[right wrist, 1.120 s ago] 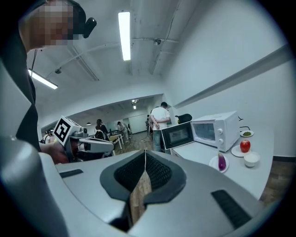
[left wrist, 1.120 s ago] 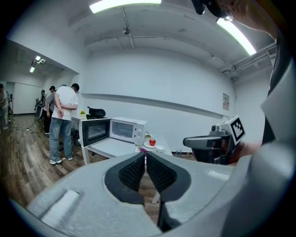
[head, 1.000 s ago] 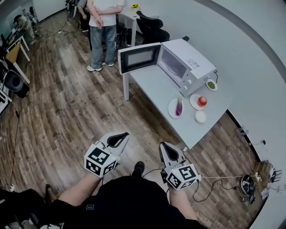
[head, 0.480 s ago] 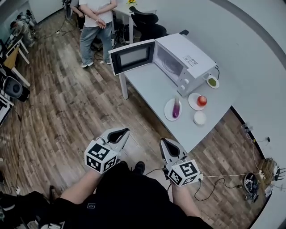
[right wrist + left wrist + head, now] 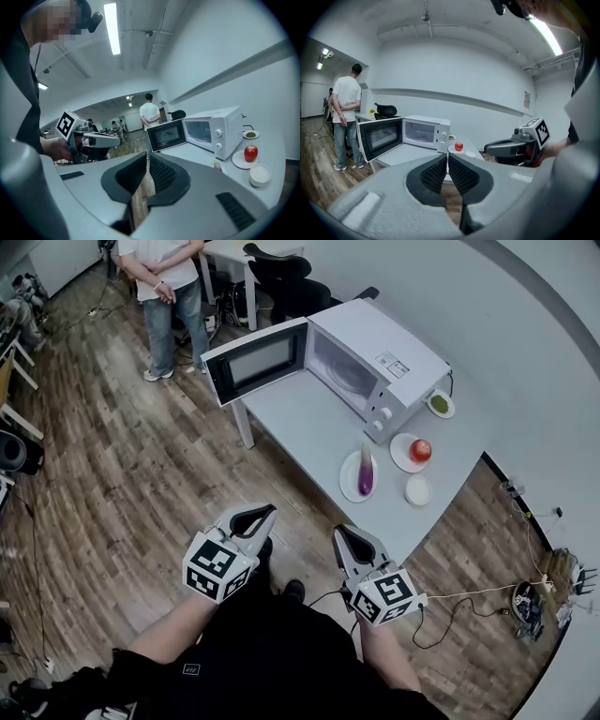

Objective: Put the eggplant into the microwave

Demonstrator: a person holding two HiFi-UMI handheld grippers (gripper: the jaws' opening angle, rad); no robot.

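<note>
The purple eggplant (image 5: pixel 366 475) lies on a white plate (image 5: pixel 349 476) on the white table (image 5: pixel 309 423). The white microwave (image 5: pixel 375 357) stands at the table's far end with its door (image 5: pixel 255 360) swung wide open. My left gripper (image 5: pixel 266 513) and right gripper (image 5: pixel 339 533) are held side by side over the wood floor, short of the table's near corner, both shut and empty. In the left gripper view the pads (image 5: pixel 438 172) meet in front of the microwave (image 5: pixel 426 132). In the right gripper view only the eggplant's tip (image 5: pixel 217 165) shows above the jaw.
A red apple (image 5: pixel 421 449) on a plate, a small white bowl (image 5: pixel 417 490) and a dish of something green (image 5: pixel 441 404) sit on the table's right side. A person (image 5: pixel 161 277) stands beyond the microwave door. A black chair (image 5: pixel 281 277) is behind. Cables (image 5: pixel 469 601) lie on the floor at right.
Both grippers and the head camera have moved forward toward the table; the microwave and plates sit nearer in view. Both grippers stay shut and empty.
</note>
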